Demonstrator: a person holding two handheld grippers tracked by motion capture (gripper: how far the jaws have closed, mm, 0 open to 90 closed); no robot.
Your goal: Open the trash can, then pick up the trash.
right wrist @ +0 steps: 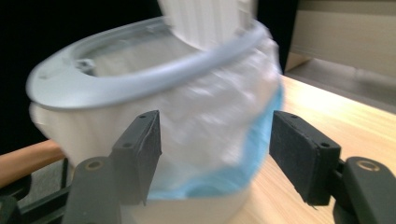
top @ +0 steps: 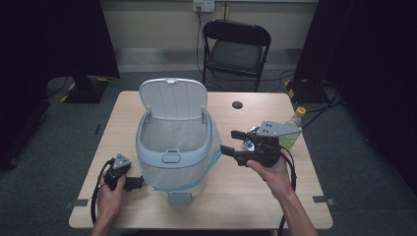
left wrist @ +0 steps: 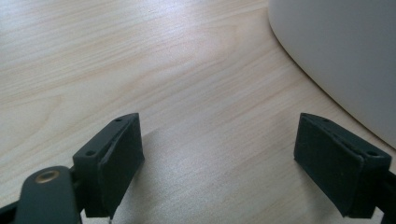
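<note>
The left gripper rests low on the table just beside the bin's base, jaws spread wide on nothing, judged to be parked there ready to steady the bin. The white bin stands mid-table, lid tipped upright, its liner draped over the rim. The right gripper, jaws spread and empty, points at the liner's loose blue edge, apparently to tuck or pull it.

Black tools, grey three-cornered top plates, black trailing cables, bare forearms.
</note>
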